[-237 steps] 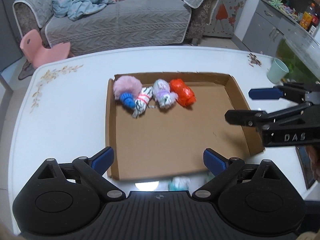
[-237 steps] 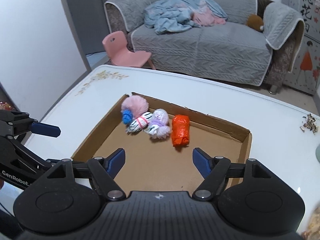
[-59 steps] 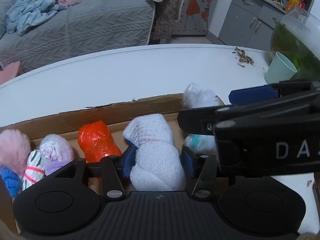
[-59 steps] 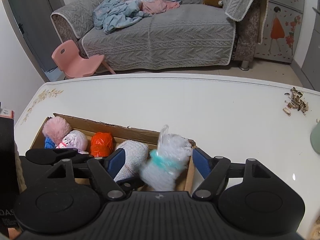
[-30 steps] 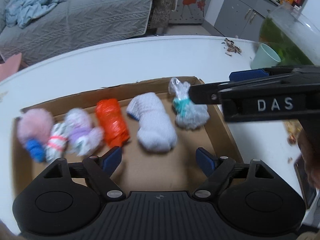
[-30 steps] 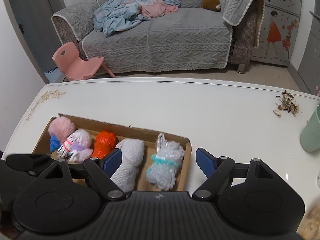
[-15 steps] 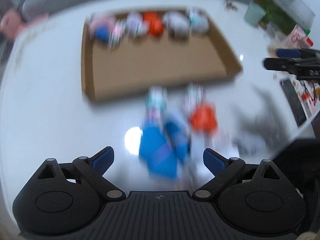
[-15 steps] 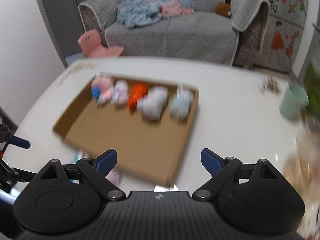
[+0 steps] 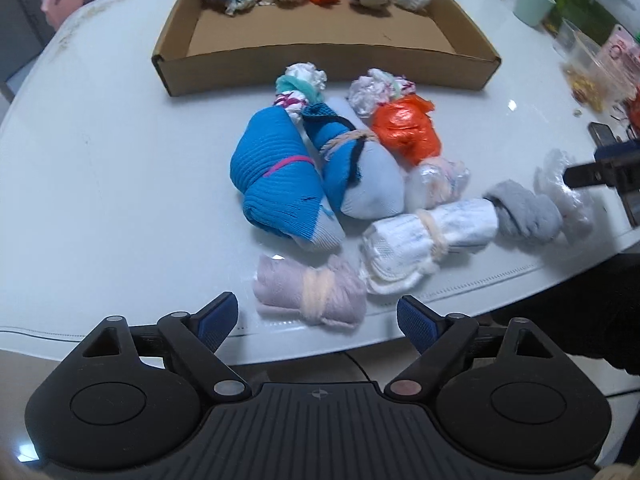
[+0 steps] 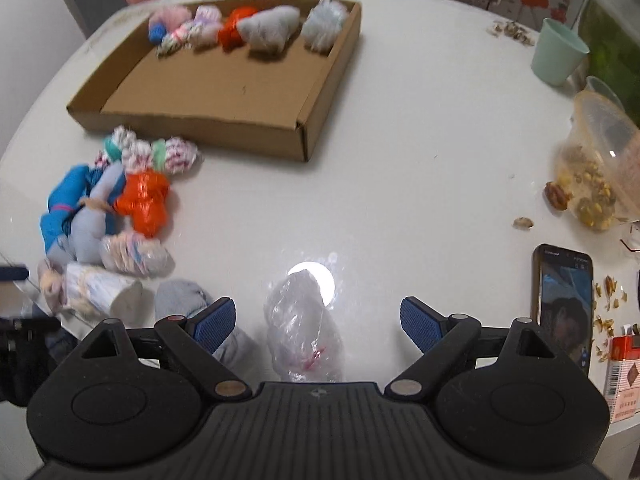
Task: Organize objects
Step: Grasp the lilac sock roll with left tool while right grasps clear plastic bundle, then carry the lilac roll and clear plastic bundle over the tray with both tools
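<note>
A cardboard tray (image 9: 320,62) (image 10: 224,120) on the white table holds several rolled bundles along its far wall. A pile of loose bundles lies in front of it: a blue sock roll (image 9: 276,176), an orange bag (image 9: 406,130), a white roll (image 9: 424,236), a grey sock (image 9: 524,210). My left gripper (image 9: 318,320) is open, just in front of a pale pink roll (image 9: 310,296). My right gripper (image 10: 316,318) is open around a clear plastic bundle (image 10: 304,328), which lies on the table between its fingers; it also shows in the left wrist view (image 9: 566,194).
A mint cup (image 10: 558,56), a plastic container of nuts (image 10: 604,160), a phone (image 10: 562,302) and a red packet (image 10: 622,376) lie at the right. Nut shells (image 10: 510,30) lie near the far edge. The table's front edge runs just below the pile.
Both grippers have let go of the white roll and the clear bundle in the tray, pulled back, and come down over the loose pile near the front edge.
</note>
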The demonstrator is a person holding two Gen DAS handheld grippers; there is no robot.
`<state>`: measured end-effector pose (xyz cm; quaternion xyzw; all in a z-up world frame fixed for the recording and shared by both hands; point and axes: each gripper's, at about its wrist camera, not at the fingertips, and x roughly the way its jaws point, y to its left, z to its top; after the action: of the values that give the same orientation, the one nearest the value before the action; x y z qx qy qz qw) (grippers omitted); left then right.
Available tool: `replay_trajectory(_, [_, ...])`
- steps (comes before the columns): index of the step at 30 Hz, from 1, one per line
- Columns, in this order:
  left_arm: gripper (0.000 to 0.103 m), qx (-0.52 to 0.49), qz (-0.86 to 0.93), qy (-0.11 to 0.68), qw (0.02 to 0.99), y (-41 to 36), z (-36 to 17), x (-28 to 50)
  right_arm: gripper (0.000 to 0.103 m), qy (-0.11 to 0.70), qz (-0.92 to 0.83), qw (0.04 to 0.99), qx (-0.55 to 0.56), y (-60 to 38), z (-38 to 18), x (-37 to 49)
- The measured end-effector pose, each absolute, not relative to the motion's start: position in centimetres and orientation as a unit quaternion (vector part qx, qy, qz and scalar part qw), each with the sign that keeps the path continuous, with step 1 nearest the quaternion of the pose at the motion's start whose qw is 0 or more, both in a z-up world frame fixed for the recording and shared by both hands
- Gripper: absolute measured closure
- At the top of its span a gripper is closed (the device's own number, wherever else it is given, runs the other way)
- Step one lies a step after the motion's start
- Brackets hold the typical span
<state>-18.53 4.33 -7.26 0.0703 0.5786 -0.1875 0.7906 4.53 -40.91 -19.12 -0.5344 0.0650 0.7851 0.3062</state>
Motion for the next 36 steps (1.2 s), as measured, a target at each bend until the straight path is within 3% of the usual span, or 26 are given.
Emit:
replay_trajectory(6, [0.02, 0.08, -0.182, 0.581, 0.789, 4.1, -8.5, -18.2, 0.022, 0.069, 0.763, 0.31, -0.564, -40.7, -20.9, 4.7])
replay_trajectory(9, [0.023, 0.088, -0.187, 0.575, 0.791, 3.8, -8.9, -18.5, 0.033, 0.064, 0.75, 0.309, -0.581, -40.7, -21.8, 4.3])
replay_trajectory(13, [0.035, 0.102, -0.199, 0.563, 0.796, 3.3, -8.7, -18.4, 0.055, 0.065, 0.746, 0.307, -0.588, -40.5, -22.3, 3.8])
replay_trajectory(16, [0.036, 0.102, -0.206, 0.564, 0.793, 3.3, -8.7, -18.4, 0.066, 0.07, 0.746, 0.303, -0.589, -40.4, -22.4, 3.6])
replay_trajectory(36, [0.036, 0.088, -0.207, 0.569, 0.791, 4.2, -6.0, -18.4, 0.069, 0.084, 0.778, 0.305, -0.544, -40.0, -21.3, 2.5])
